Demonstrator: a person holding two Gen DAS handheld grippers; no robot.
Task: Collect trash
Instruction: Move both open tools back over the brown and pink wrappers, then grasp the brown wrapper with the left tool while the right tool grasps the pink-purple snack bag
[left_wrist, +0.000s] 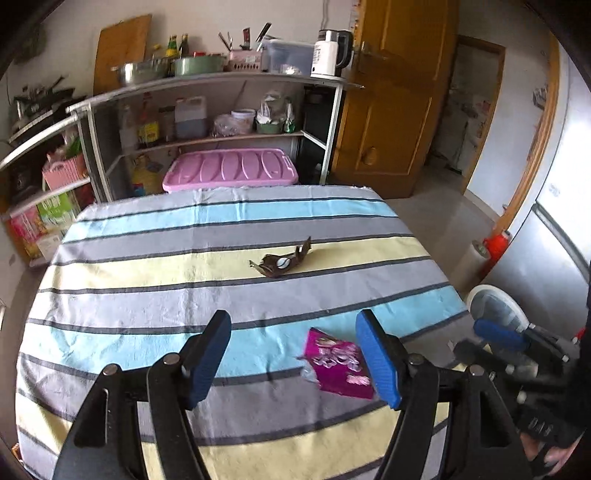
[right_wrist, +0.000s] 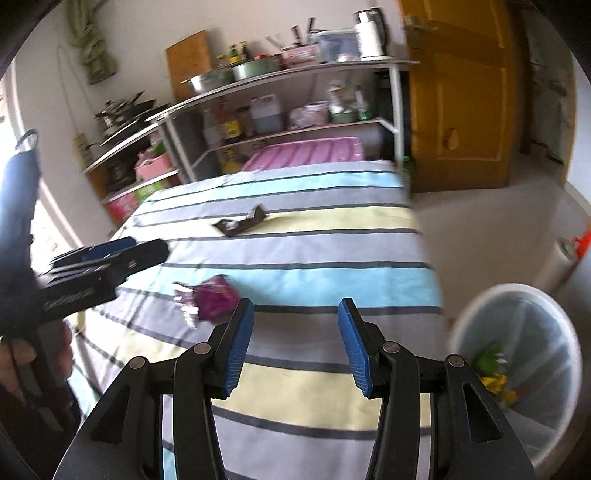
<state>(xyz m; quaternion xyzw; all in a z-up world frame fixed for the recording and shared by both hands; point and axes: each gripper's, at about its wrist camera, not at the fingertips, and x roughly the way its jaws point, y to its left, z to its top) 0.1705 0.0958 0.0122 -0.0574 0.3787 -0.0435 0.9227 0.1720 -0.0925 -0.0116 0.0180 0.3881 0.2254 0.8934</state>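
On the striped tablecloth (left_wrist: 147, 280), just beside your left gripper (left_wrist: 293, 354), lies a magenta foil wrapper (left_wrist: 341, 367): light, thin, probably slippery, so pinch its raised edge. Both your left and right gripper (right_wrist: 295, 347) stand wide open, empty.

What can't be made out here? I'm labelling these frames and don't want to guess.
- Print on the magenta foil snack wrapper: motion-blurred in both views; its right edge sits behind the left gripper finger.
- Brown torn wrapper: too small to read.
- White lined trash bin: blurred green and yellow trash inside can't be identified; in the left view the right gripper covers it.
- Near table edge: hidden by both grippers.
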